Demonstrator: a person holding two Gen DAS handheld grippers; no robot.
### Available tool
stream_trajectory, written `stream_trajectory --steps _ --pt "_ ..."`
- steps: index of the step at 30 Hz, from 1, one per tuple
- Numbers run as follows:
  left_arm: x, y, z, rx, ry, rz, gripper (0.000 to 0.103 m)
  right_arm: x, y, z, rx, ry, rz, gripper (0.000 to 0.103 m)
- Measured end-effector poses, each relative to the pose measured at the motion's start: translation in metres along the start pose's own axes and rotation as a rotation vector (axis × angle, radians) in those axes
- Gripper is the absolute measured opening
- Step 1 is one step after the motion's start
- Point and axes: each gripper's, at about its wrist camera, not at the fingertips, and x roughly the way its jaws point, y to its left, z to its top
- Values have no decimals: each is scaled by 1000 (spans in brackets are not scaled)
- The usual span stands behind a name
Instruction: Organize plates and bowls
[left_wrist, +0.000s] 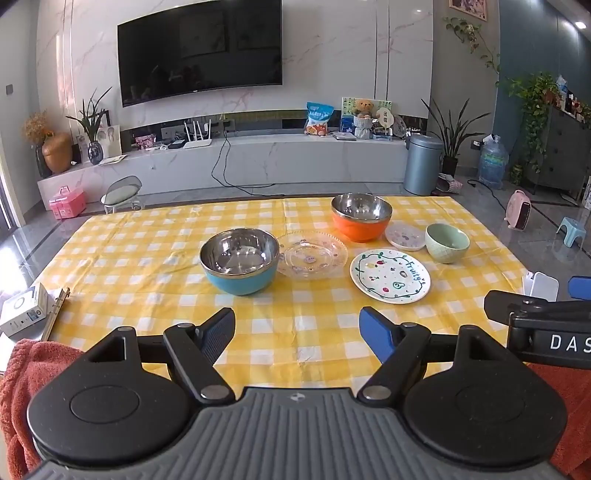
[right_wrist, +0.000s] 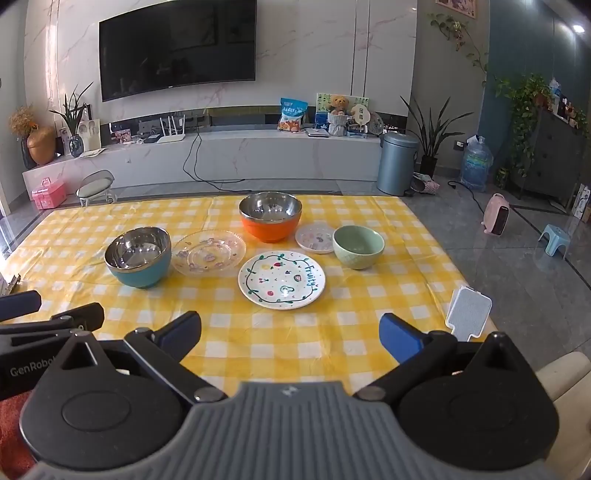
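Plates and bowls were all spread out loose ahead of my tongs, nothing stacked, so I judged the job hadn't started. My left tongs (left_wrist: 297, 330) hung with their jaws wide apart, holding nothing, low over the near edge of the bench (left_wrist: 147, 258). My right tongs (right_wrist: 290, 332) were just the same, spread and empty.

Straight ahead of the left pair sat the blue bowl (left_wrist: 239, 260), the clear glass plate (left_wrist: 312, 254) just beside it. Ahead of the right pair lay the Fruity plate (right_wrist: 281, 278), closest of the lot. Farther out stood the orange bowl (right_wrist: 270, 216), then the small pink plate (right_wrist: 316, 237) tucked between it and the green bowl (right_wrist: 358, 246).

Three bowls to nest and three plates to pile, by my reckoning: everything was left to do.
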Motion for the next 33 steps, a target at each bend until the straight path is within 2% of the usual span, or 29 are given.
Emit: stream_trajectory --steps 33 --pt "-9 3 2 -14 4 8 90 1 13 -4 -21 12 6 100"
